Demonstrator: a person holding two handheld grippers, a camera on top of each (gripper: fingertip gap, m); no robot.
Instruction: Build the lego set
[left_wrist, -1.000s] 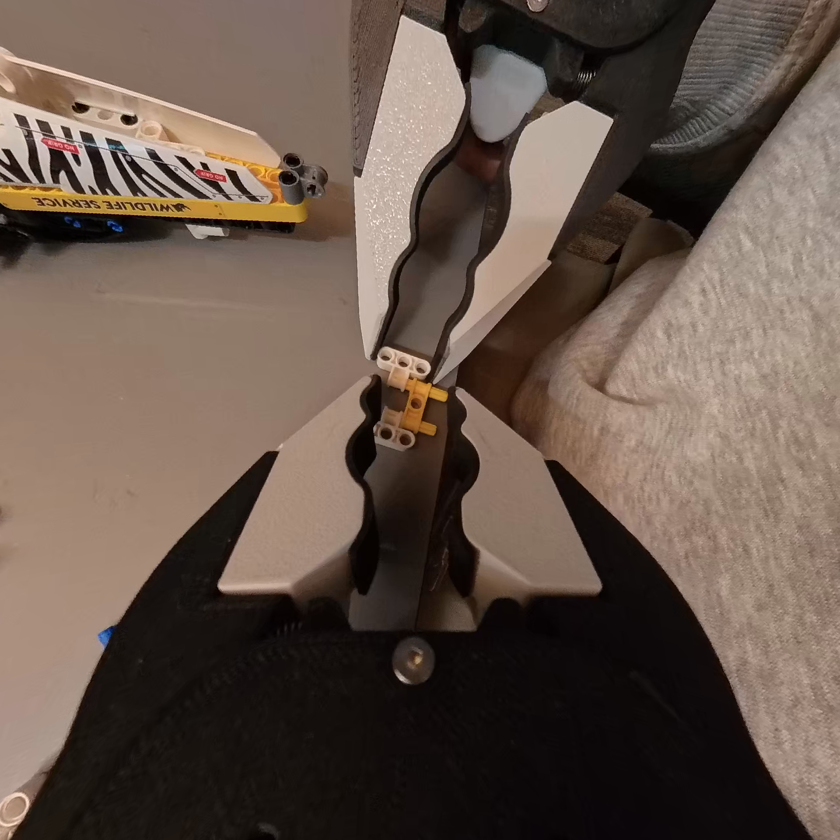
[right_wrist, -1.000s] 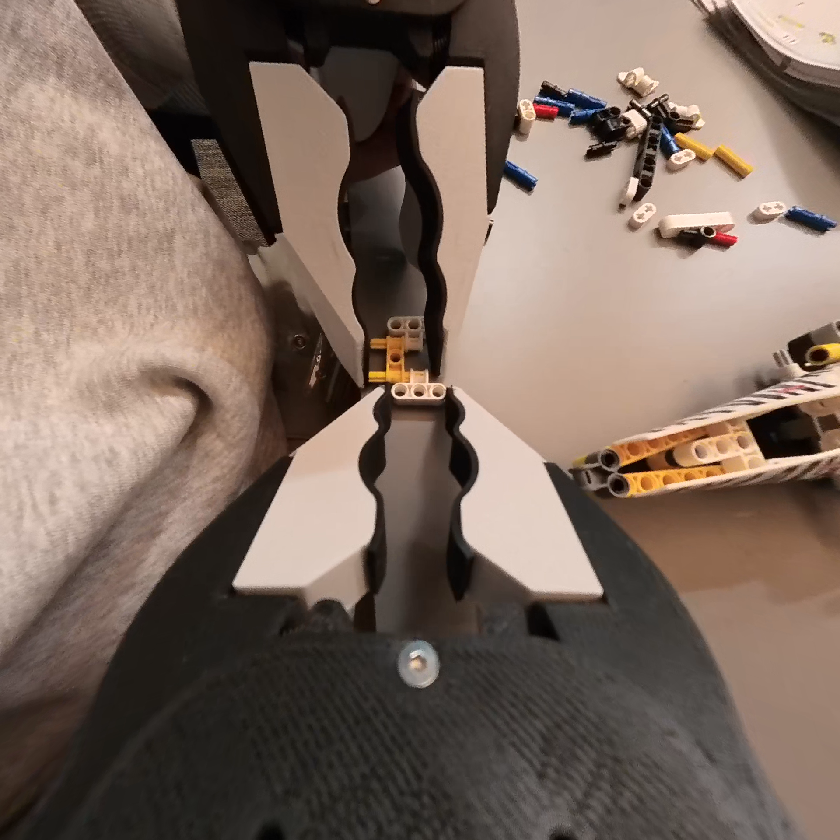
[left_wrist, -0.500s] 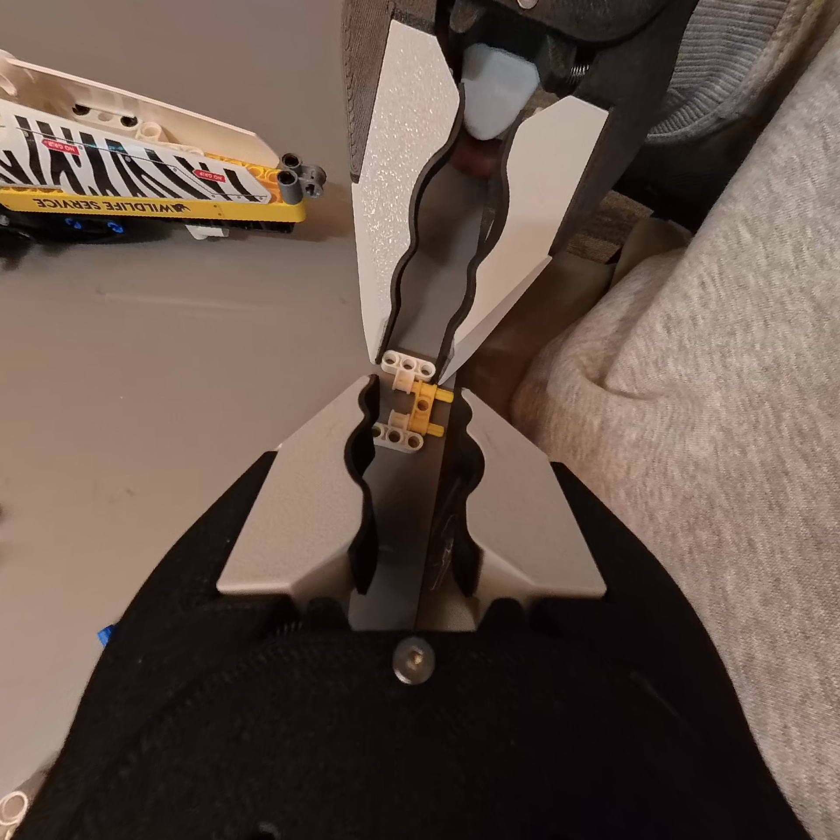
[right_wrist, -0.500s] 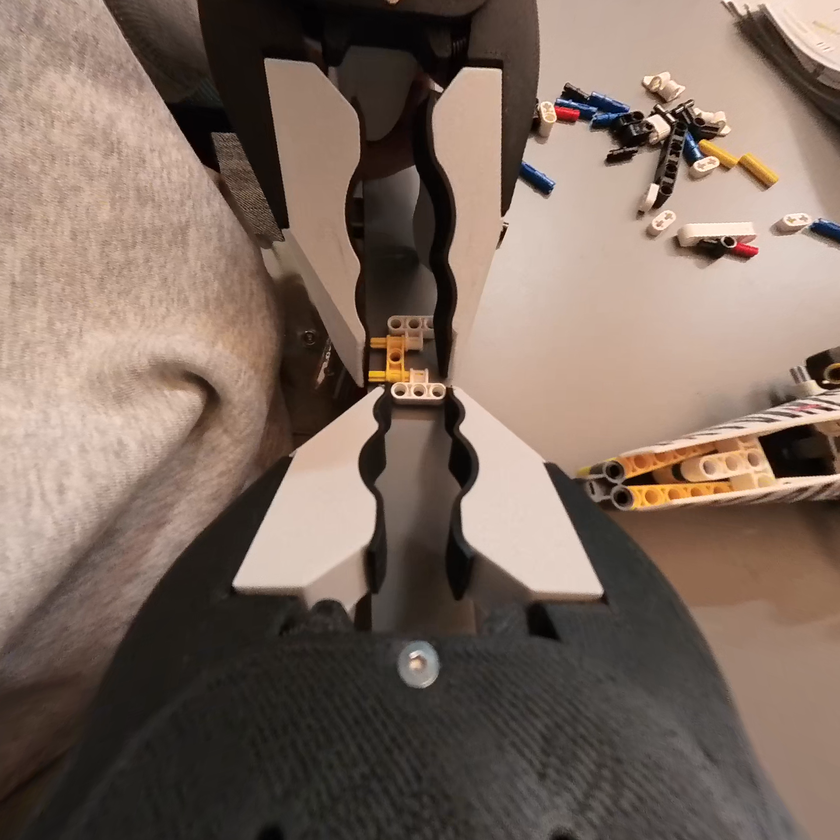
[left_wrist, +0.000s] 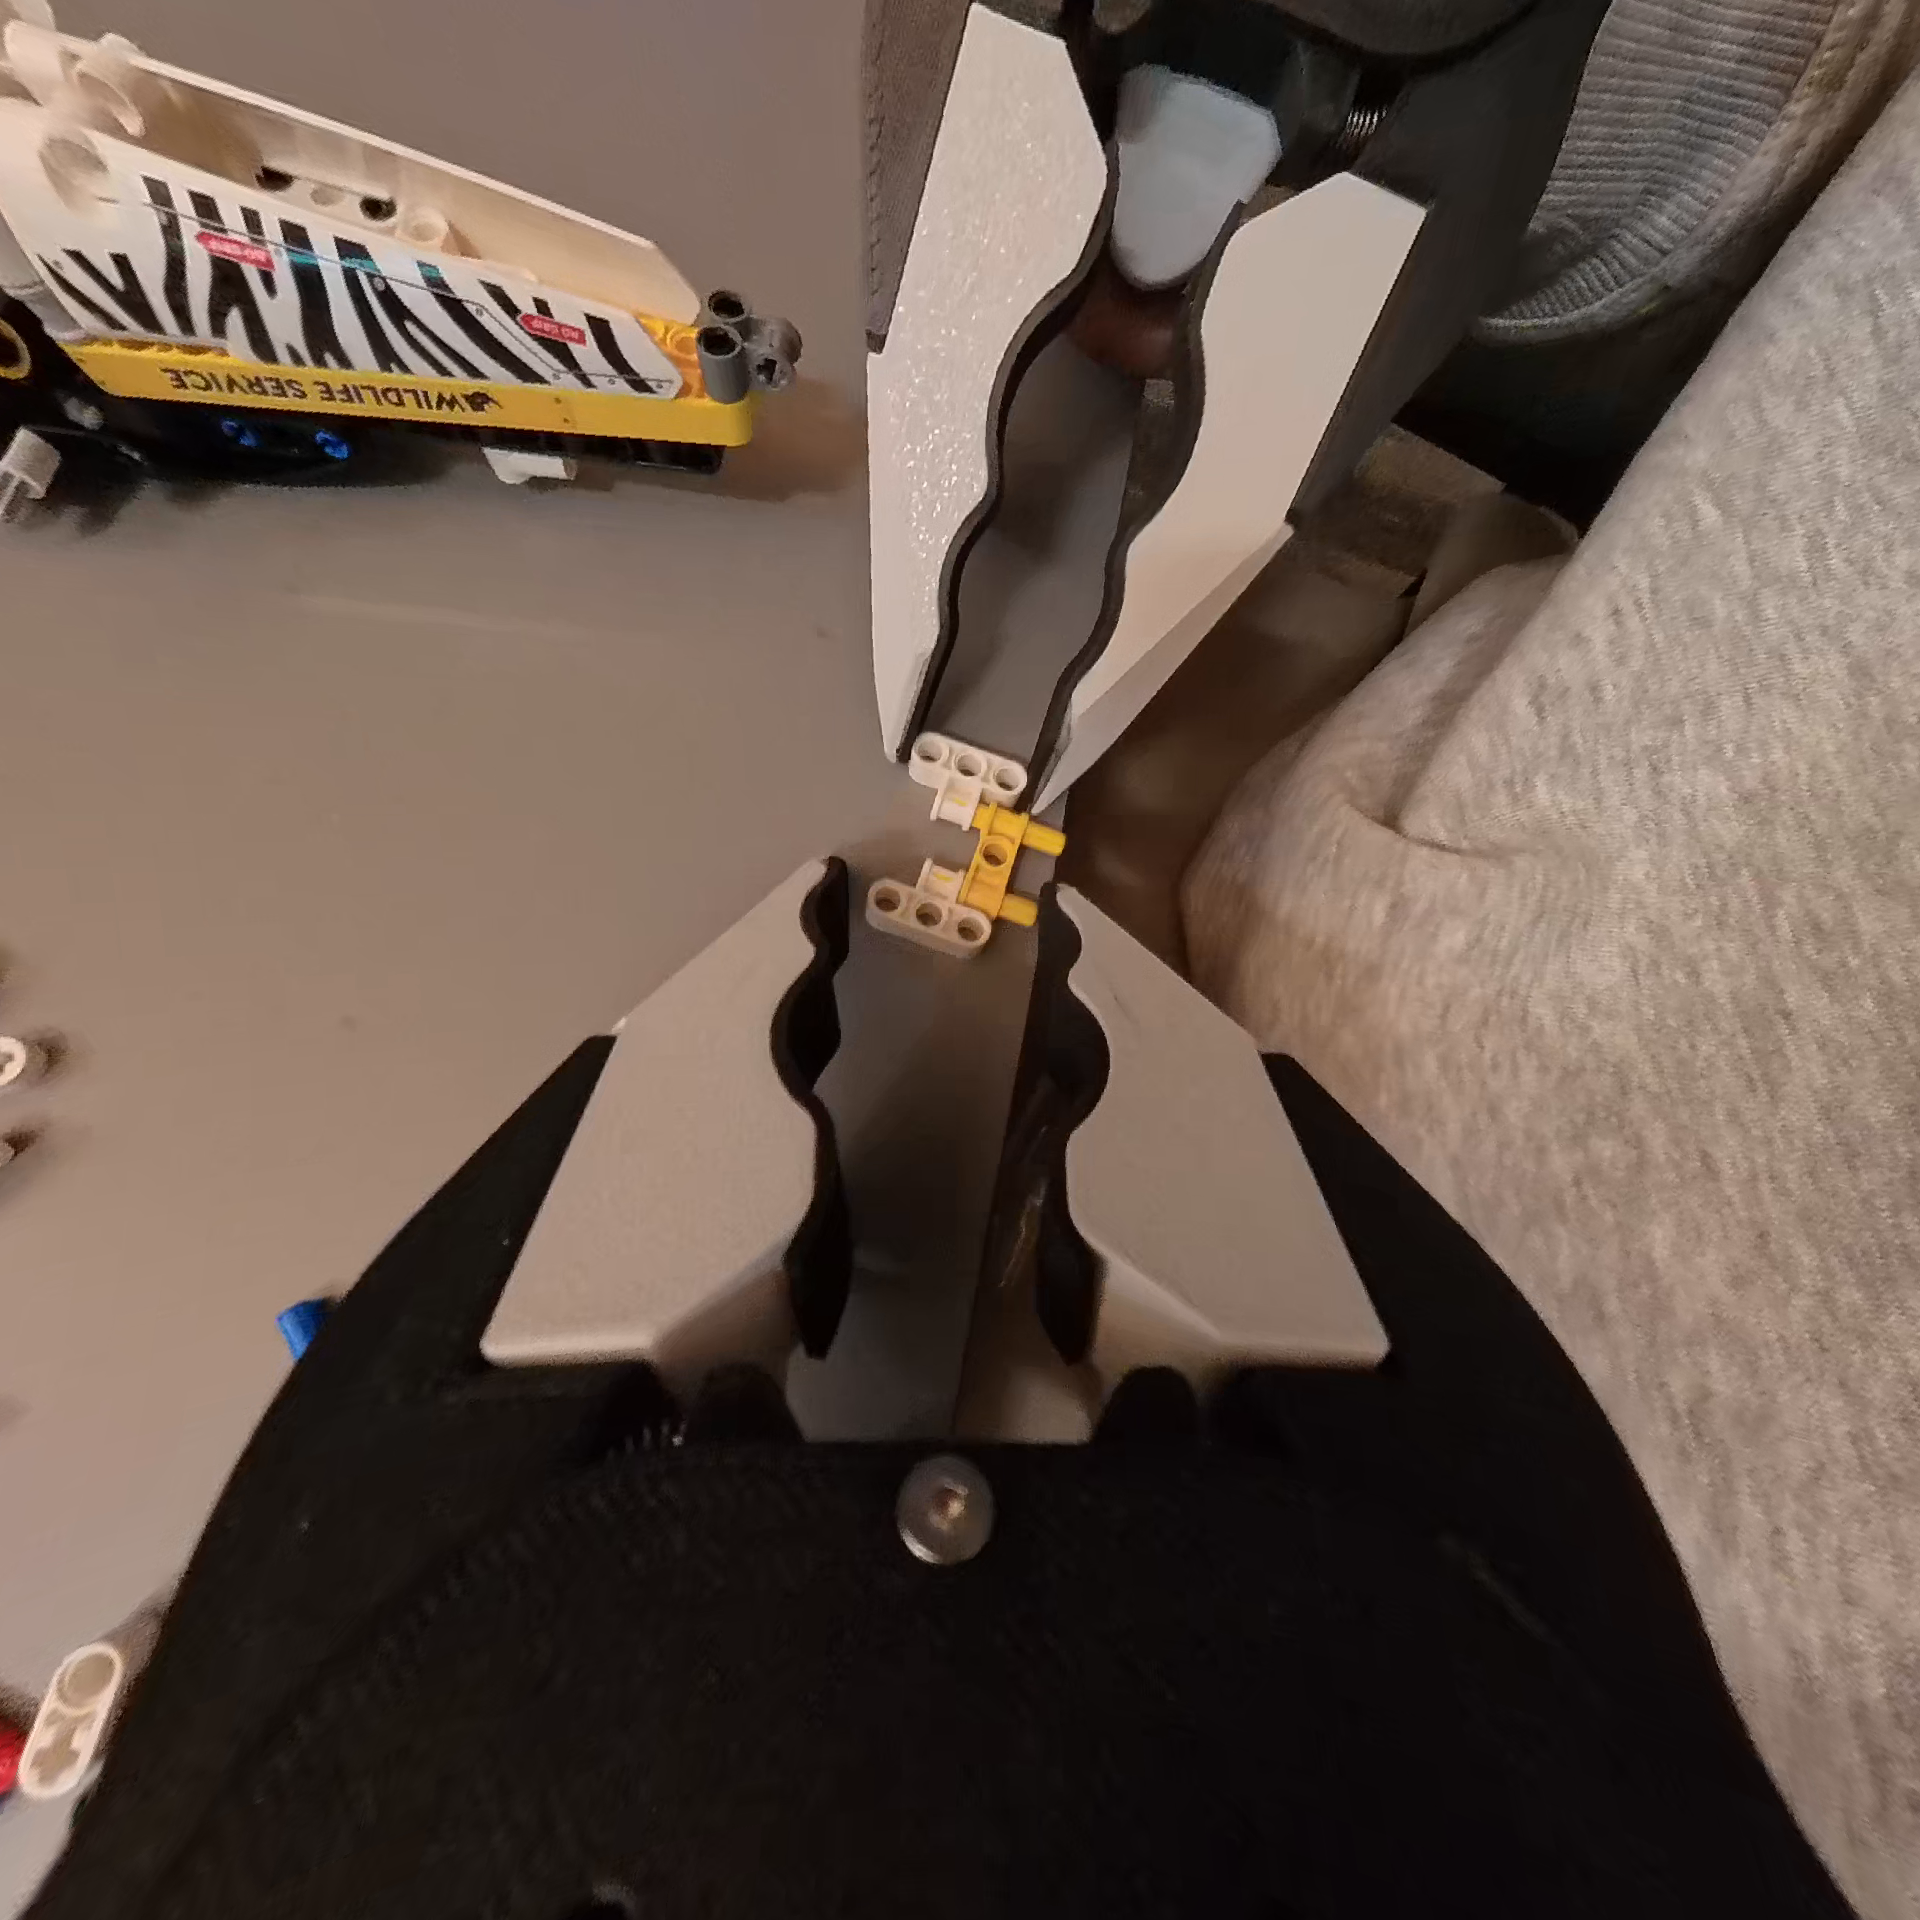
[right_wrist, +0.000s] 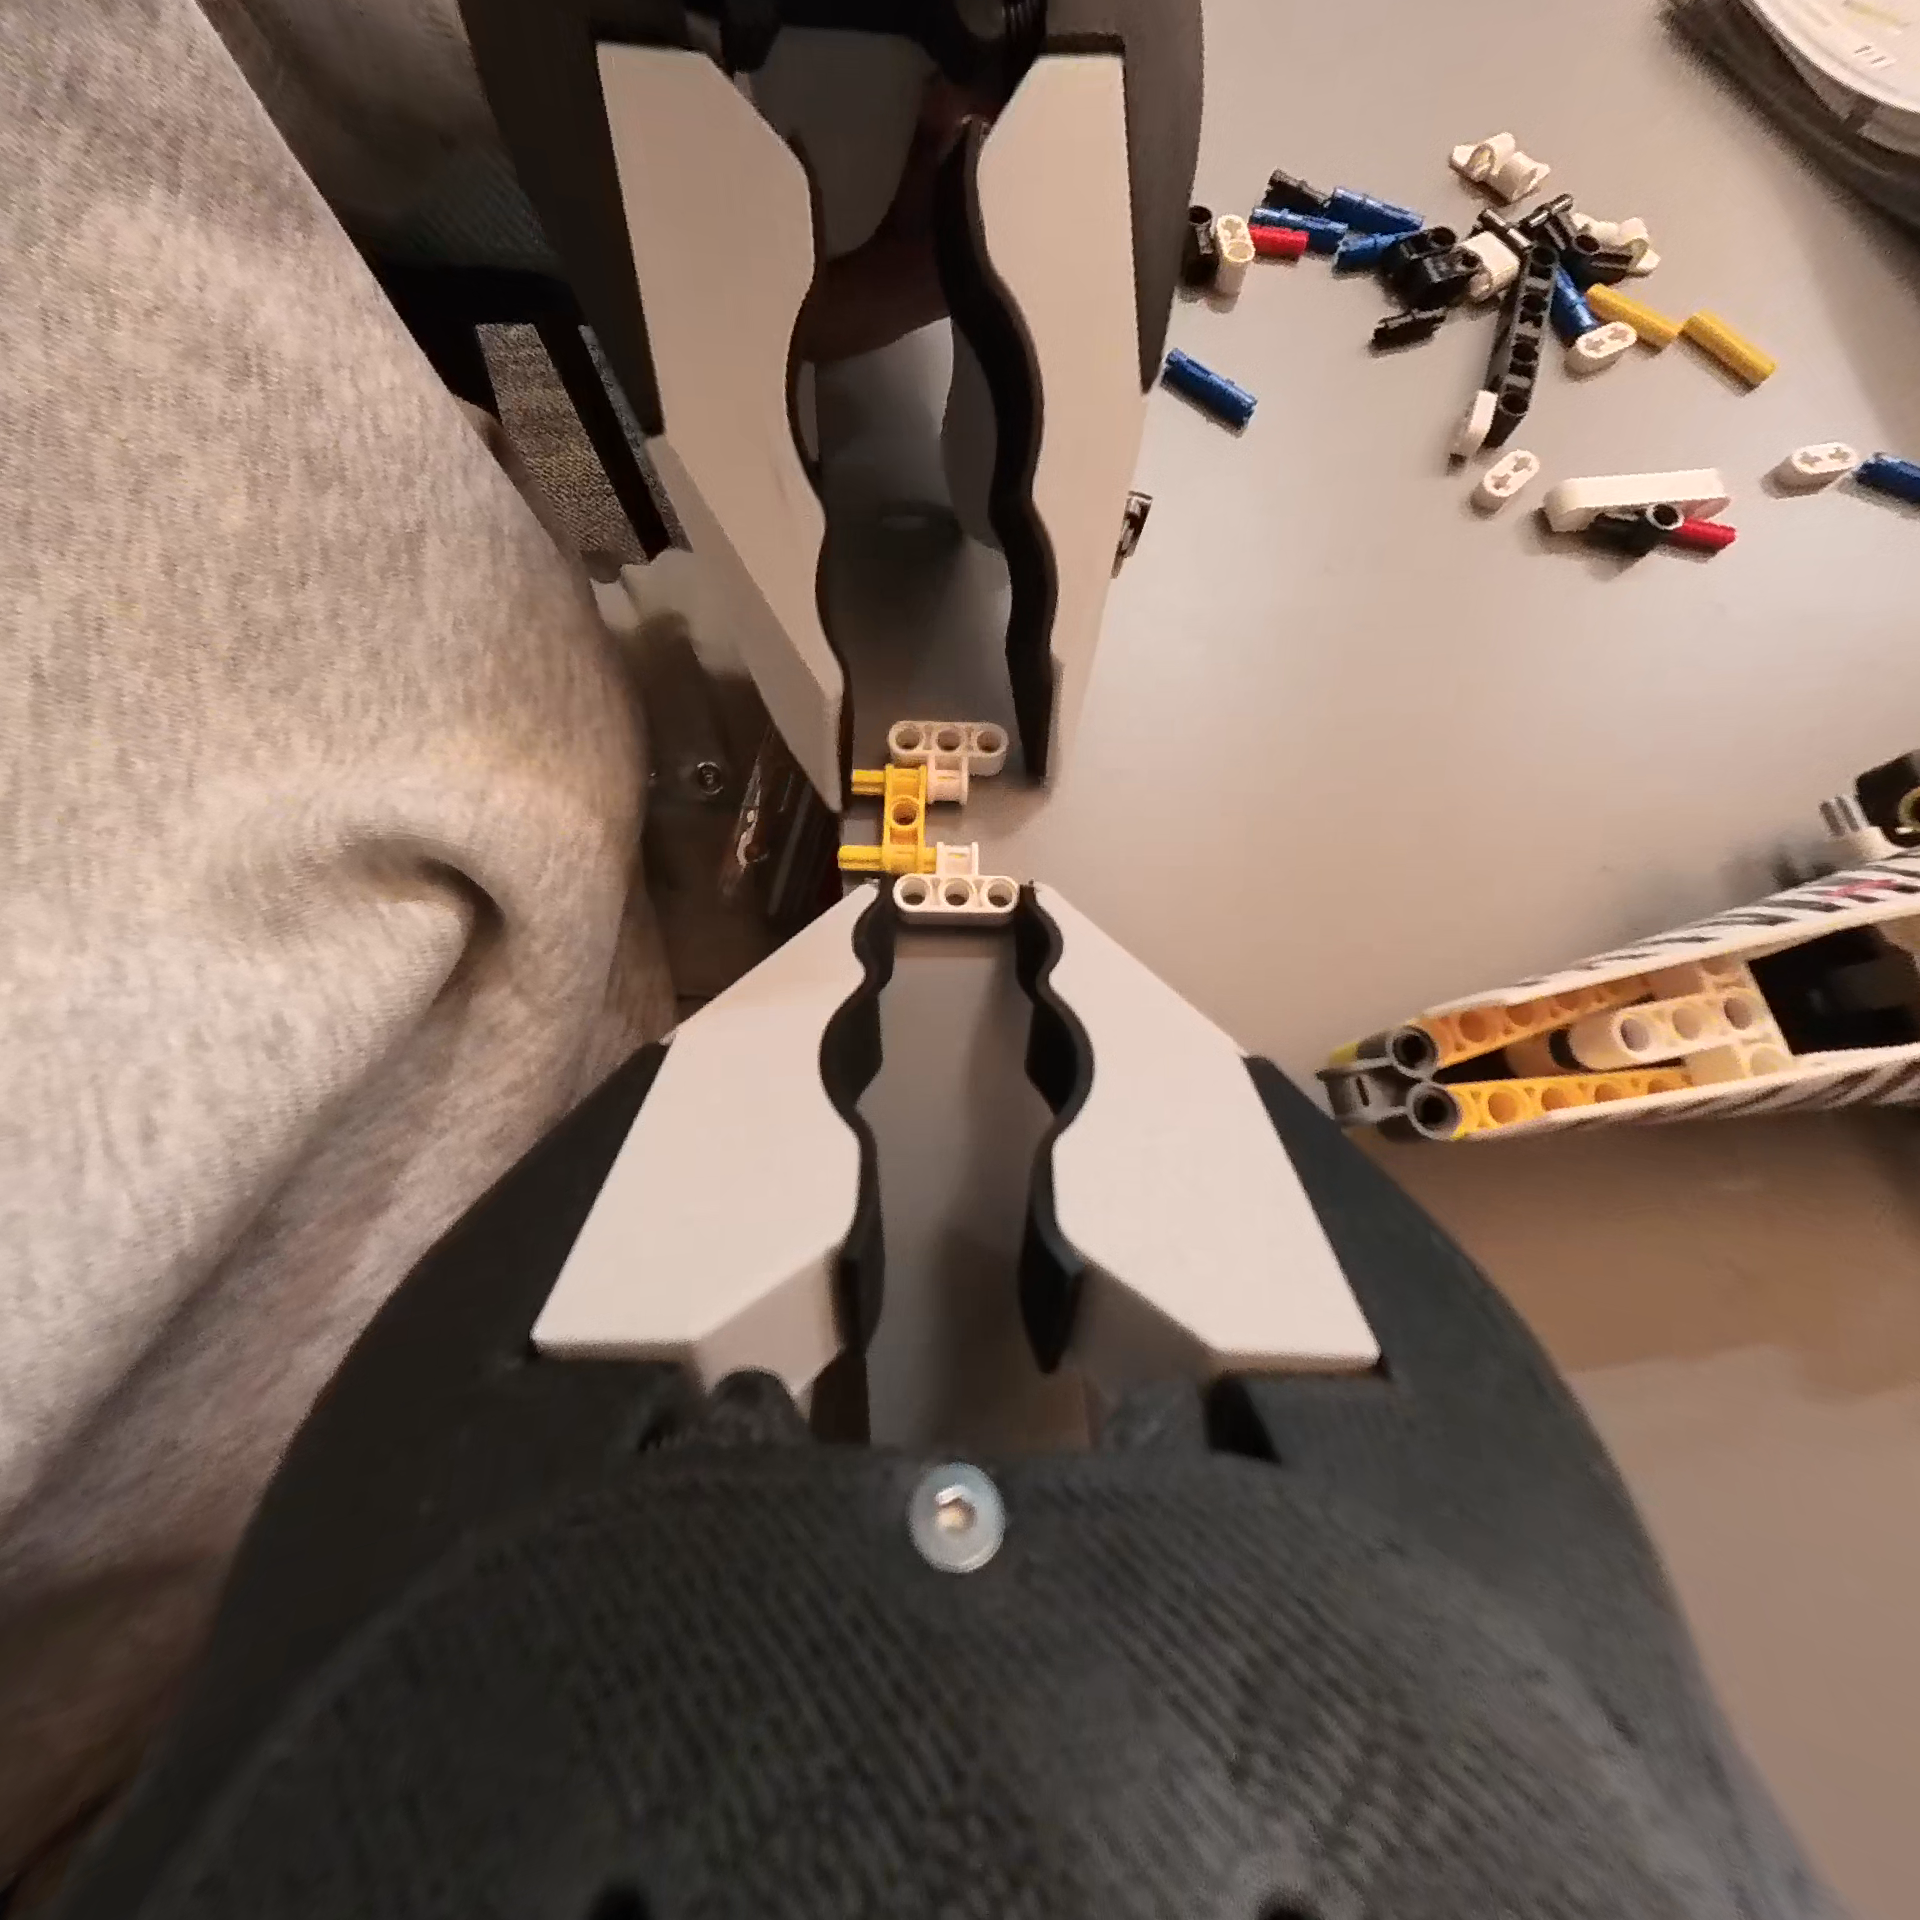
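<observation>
A small assembly, two white three-hole connectors joined by a yellow connector (left_wrist: 992, 852), hangs above the grey table between my two grippers, which face each other tip to tip. My right gripper (right_wrist: 951, 896) is shut on one white connector (right_wrist: 956, 896); it shows at the top of the left wrist view (left_wrist: 971, 764). My left gripper (left_wrist: 940, 878) is open a little around the other white connector (left_wrist: 930, 914), with a gap beside the left finger. It shows at the top of the right wrist view (right_wrist: 935, 779). The zebra-striped white and yellow model (left_wrist: 364, 343) lies on the table.
The model's open end with yellow beams (right_wrist: 1662, 1039) lies to the right in the right wrist view. Several loose blue, black, white, yellow and red pieces (right_wrist: 1507, 291) are scattered behind it. A person's grey sweater (left_wrist: 1610, 935) fills one side, close to the grippers. A white piece (left_wrist: 73, 1725) lies near. Left and right tips are no more than a few centimetres apart.
My left gripper's fingers have spread slightly, and the near white connector now sits closer to their tips. The right gripper keeps its hold on the other connector.
</observation>
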